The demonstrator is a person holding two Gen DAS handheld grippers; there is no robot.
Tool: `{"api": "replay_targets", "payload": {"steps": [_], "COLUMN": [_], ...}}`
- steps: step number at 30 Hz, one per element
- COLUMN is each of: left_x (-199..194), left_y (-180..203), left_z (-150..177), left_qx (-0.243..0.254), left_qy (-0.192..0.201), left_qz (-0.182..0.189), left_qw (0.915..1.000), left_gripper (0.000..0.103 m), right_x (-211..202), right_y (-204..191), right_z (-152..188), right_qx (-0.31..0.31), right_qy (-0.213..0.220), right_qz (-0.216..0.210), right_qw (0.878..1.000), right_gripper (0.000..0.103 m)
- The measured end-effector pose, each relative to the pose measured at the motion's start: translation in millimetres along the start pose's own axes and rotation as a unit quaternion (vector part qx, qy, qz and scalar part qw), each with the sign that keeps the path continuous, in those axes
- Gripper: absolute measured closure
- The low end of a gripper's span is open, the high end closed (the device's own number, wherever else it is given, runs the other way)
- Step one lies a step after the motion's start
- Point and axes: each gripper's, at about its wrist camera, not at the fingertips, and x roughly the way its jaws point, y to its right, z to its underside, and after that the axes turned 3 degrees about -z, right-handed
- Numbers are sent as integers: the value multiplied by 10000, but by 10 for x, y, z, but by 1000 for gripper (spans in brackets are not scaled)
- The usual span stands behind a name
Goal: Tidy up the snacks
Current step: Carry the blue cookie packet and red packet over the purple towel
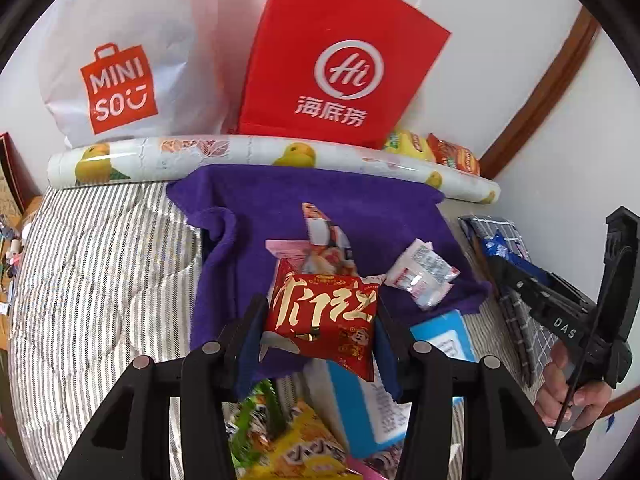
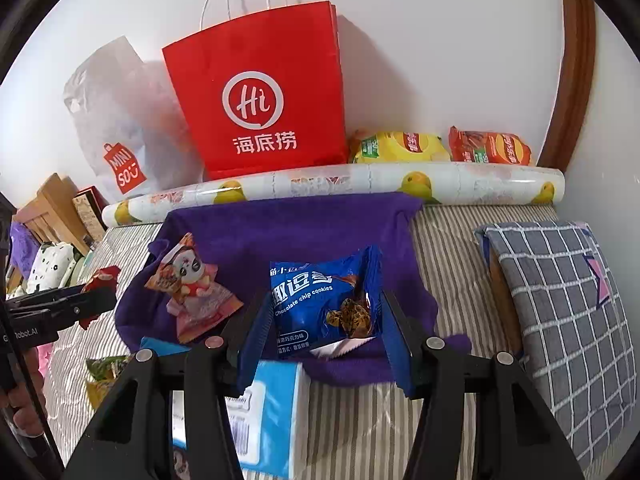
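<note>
A red snack packet (image 1: 324, 316) with gold characters is clamped between the pads of the left gripper (image 1: 320, 328), low in the frame's centre over the purple towel (image 1: 256, 216). A blue chocolate chip cookie packet (image 2: 324, 300) (label legible) is gripped likewise by the right gripper (image 2: 320, 320). A panda-print packet (image 2: 192, 288) lies on the towel, centre left.

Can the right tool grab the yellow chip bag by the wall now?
Probably not yet. The right tool is already shut on the blue cookie packet, and the yellow chip bag sits behind the fruit-print roll, so it would have to let go first.
</note>
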Motion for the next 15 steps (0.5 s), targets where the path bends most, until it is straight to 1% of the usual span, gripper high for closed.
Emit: {"api": "replay_targets", "payload": {"steps": [6, 15], "left_x": [131, 317], "left_y": [-94, -151], "left_z": [-57, -83], "left_qx": [-69, -107], "left_qy": [-76, -175], "left_qz": [-82, -25], "left_qw": [9999, 9998], "left_gripper": [56, 56], "right_x": [152, 349], "right_y": [64, 133], "right_z": [-100, -204], "right_qx": [50, 127], "right_qy": [51, 11], "right_qz": [31, 75], "right_qw": [10000, 9999], "right_gripper": [50, 50]}}
